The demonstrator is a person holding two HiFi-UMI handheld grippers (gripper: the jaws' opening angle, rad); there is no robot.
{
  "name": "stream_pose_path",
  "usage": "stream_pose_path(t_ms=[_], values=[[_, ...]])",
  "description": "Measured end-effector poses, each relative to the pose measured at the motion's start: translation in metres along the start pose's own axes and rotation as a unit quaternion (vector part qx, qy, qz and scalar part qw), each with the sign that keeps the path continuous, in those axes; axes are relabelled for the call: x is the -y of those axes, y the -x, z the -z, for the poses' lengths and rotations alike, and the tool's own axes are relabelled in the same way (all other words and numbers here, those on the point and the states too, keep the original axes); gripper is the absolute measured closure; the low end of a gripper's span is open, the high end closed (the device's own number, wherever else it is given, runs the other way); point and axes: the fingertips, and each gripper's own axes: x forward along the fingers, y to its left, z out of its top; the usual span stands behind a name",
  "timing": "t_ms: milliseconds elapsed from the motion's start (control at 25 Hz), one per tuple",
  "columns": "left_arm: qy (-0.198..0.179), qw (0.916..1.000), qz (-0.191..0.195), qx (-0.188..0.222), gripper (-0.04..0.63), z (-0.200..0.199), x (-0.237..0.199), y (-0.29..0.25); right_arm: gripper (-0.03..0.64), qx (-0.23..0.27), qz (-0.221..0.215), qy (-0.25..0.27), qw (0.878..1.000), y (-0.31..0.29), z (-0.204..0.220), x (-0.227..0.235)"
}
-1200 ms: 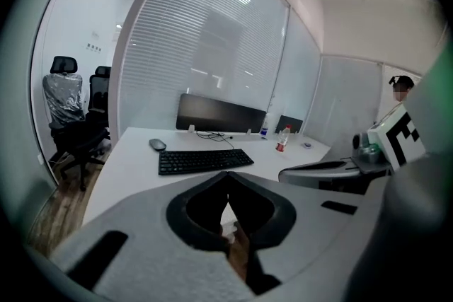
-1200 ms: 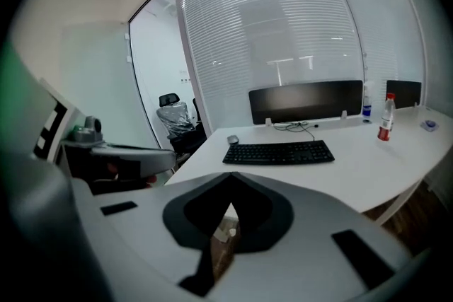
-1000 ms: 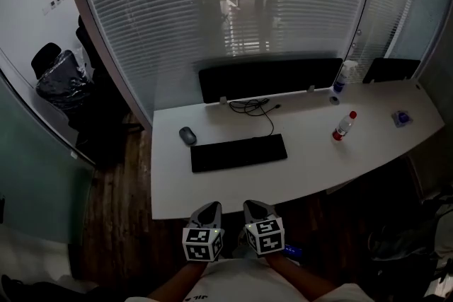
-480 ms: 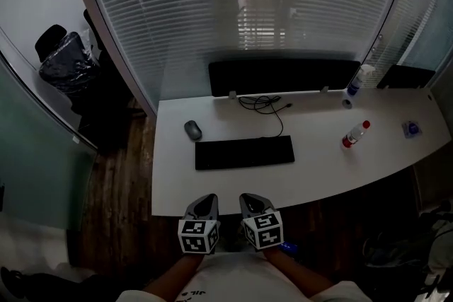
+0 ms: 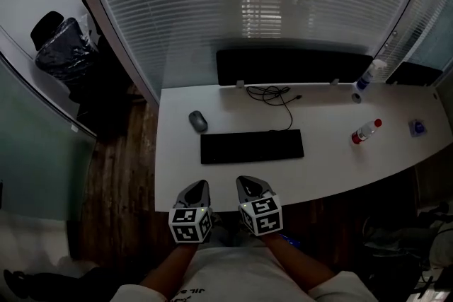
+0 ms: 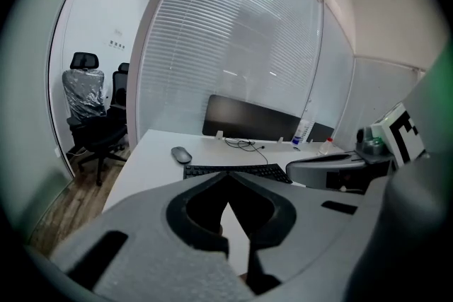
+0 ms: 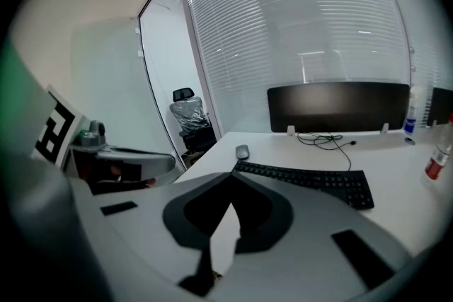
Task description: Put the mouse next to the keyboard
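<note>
A dark grey mouse [image 5: 198, 122] lies on the white desk [image 5: 325, 173], a little beyond the left end of the black keyboard [image 5: 252, 146]. The mouse [image 6: 181, 154] and keyboard [image 6: 237, 170] also show in the left gripper view, and the mouse [image 7: 243, 151] and keyboard [image 7: 311, 179] in the right gripper view. My left gripper [image 5: 195, 192] and right gripper [image 5: 249, 187] hang side by side at the desk's near edge, well short of the keyboard. Both are shut with nothing in them.
A black monitor [image 5: 294, 66] stands at the desk's back with a coiled cable [image 5: 272, 93] in front. A red-capped bottle [image 5: 366, 131], a spray bottle [image 5: 367, 76] and a small blue item [image 5: 417, 127] sit to the right. An office chair [image 5: 60, 46] stands at far left.
The view has shifted so the desk sits lower right in frame and nearer; both grippers have risen slightly toward the desk's near edge. Mouse and keyboard lie where they were.
</note>
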Motion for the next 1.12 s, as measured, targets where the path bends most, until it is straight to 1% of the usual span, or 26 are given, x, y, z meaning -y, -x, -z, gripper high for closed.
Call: stream_pose_path(t_ms=[120, 160, 320, 480, 640, 880, 1080, 1120], values=[[-0.02, 0.9998, -0.002, 0.0, 0.591, -0.006, -0.014, -0.011, 0.623, -0.002, -0.004, 0.004, 1.0, -0.02, -0.01, 0.002], [-0.02, 0.9998, -0.005, -0.001, 0.591, -0.007, -0.02, -0.016, 0.623, -0.004, -0.006, 0.008, 1.0, -0.027, -0.012, 0.002], [-0.002, 0.9998, -0.017, 0.002, 0.591, -0.015, -0.046, -0.031, 0.623, -0.01, -0.014, 0.019, 1.0, -0.057, -0.024, 0.004], [0.001, 0.9997, -0.026, 0.0, 0.591, -0.023, -0.071, -0.048, 0.623, -0.016, -0.021, 0.003, 1.0, -0.086, -0.035, 0.005], [0.011, 0.9993, -0.036, -0.002, 0.591, -0.025, -0.095, -0.065, 0.623, -0.017, -0.026, 0.008, 0.999, -0.116, -0.045, 0.008], [0.013, 0.9987, -0.047, -0.013, 0.591, -0.022, -0.127, -0.091, 0.623, -0.022, -0.037, 0.039, 0.998, -0.173, -0.054, 0.01], [0.028, 0.9981, -0.052, -0.02, 0.591, -0.015, -0.143, -0.102, 0.621, -0.027, -0.044, 0.053, 0.997, -0.216, -0.061, 0.007], [0.031, 0.9979, -0.053, -0.021, 0.591, -0.014, -0.147, -0.102, 0.61, -0.031, -0.046, 0.057, 0.997, -0.226, -0.061, 0.006]])
